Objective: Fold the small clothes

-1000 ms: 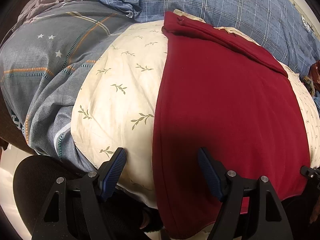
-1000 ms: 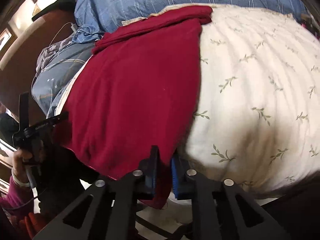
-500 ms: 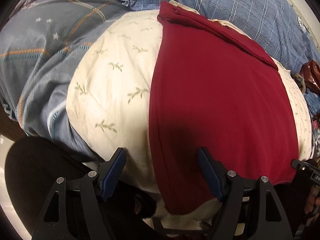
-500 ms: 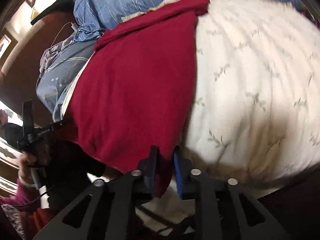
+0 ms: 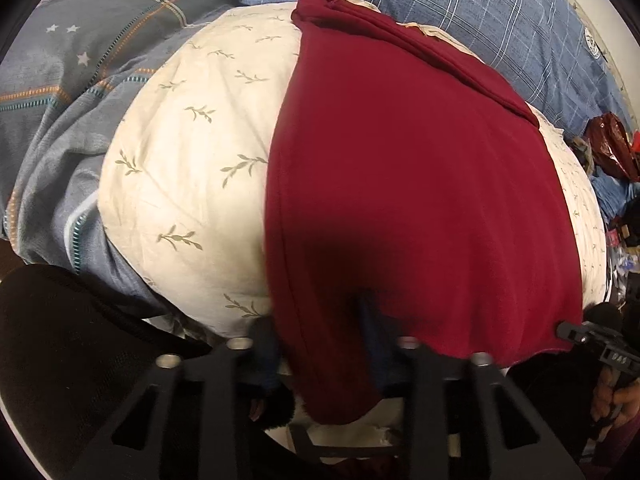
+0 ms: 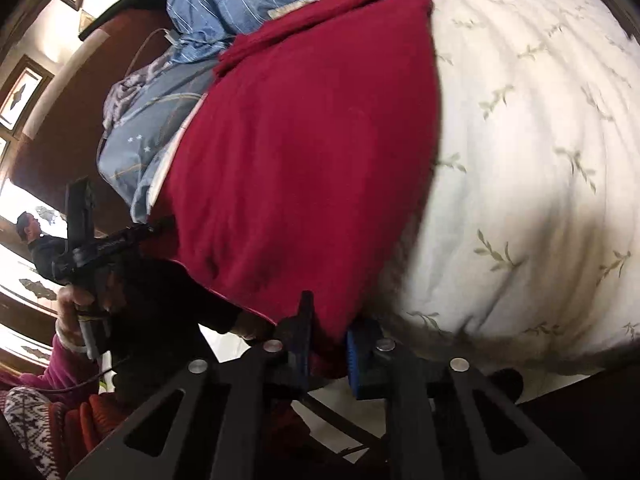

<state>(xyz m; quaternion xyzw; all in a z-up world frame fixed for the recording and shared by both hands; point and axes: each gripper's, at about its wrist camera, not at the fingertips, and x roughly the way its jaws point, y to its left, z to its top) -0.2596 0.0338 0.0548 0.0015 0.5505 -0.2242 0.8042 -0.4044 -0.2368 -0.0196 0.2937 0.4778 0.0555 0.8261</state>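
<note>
A dark red garment (image 5: 420,184) lies spread flat on a cream leaf-print quilt (image 5: 192,168), its near hem hanging over the bed's front edge. My left gripper (image 5: 320,344) straddles the garment's near left corner; its fingers have narrowed around the cloth and look blurred, so the grip is unclear. My right gripper (image 6: 328,340) is shut on the near right corner of the red garment (image 6: 304,152), cloth pinched between its blue pads. The right gripper (image 5: 592,340) shows at the right edge of the left wrist view, and the left gripper (image 6: 100,240) at the left of the right wrist view.
Blue plaid bedding (image 5: 480,12) lies beyond the quilt, and grey patterned bedding (image 5: 68,92) at the left. A dark wooden headboard (image 6: 68,120) and framed pictures stand at the left of the right wrist view. Red bags (image 5: 612,148) sit at far right.
My left gripper has moved forward onto the garment's near left corner and its fingers have narrowed from wide open. My right gripper stays pinched on the right corner.
</note>
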